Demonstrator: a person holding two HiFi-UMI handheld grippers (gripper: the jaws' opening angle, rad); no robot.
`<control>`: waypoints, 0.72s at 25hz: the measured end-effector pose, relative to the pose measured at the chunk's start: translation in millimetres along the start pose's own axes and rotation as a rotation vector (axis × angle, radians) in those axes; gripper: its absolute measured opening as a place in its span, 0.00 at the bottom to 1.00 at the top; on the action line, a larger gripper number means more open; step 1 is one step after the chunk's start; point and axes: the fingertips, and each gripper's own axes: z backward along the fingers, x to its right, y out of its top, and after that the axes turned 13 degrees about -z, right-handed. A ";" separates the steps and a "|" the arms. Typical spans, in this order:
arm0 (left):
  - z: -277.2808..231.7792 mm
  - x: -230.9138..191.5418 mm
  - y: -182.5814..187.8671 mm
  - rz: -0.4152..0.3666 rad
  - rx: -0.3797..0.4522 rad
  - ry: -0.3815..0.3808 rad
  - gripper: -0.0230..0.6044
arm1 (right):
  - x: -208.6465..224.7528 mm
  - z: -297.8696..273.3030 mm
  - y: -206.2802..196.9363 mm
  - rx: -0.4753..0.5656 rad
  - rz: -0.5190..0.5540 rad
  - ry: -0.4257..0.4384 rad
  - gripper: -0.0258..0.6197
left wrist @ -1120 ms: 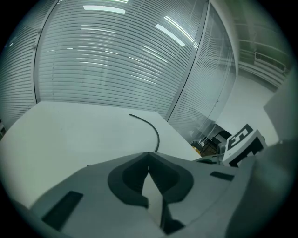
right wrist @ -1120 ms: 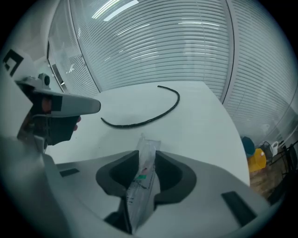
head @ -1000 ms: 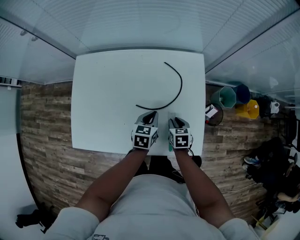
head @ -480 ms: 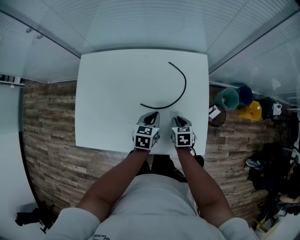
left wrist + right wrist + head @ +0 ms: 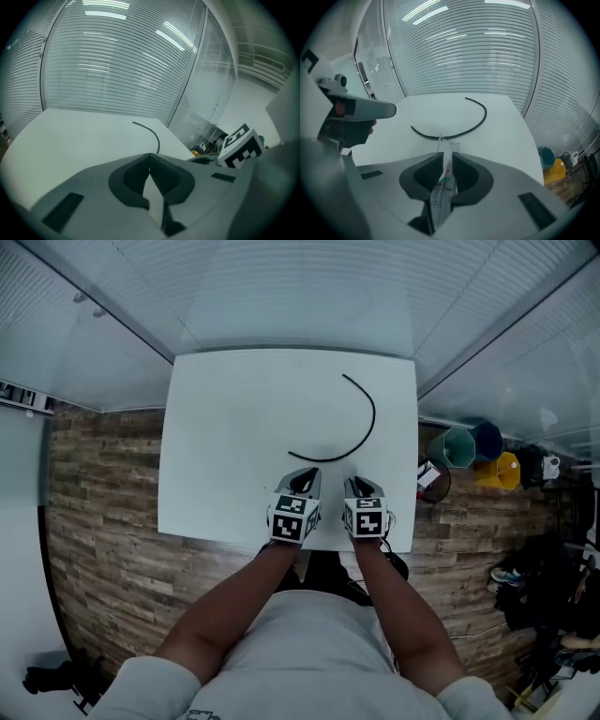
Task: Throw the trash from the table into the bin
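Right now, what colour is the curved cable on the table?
Black; the cable shows best in the head view.

COUNT | grippers: 2, left gripper (image 5: 303, 480) and right gripper (image 5: 359, 486) | marker cubes (image 5: 292, 519): 2, one per gripper | forearms (image 5: 234, 606): 2 | table (image 5: 225, 427): 1 | black cable (image 5: 373, 418): 1 | clear wrapper (image 5: 443, 185): 1 | dark round bin (image 5: 433, 482): 1 | floor buckets: 3, teal bucket (image 5: 457, 448), blue bucket (image 5: 487, 440), yellow bucket (image 5: 502, 470)
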 end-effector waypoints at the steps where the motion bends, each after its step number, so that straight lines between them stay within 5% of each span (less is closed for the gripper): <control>1: 2.7 0.2 1.9 -0.002 0.005 0.000 0.05 | -2.5 3.0 3.5 0.010 0.001 0.003 0.14; 18: 81.2 -0.8 76.7 -0.075 0.207 -0.015 0.05 | -59.0 89.2 76.1 0.276 -0.018 0.001 0.14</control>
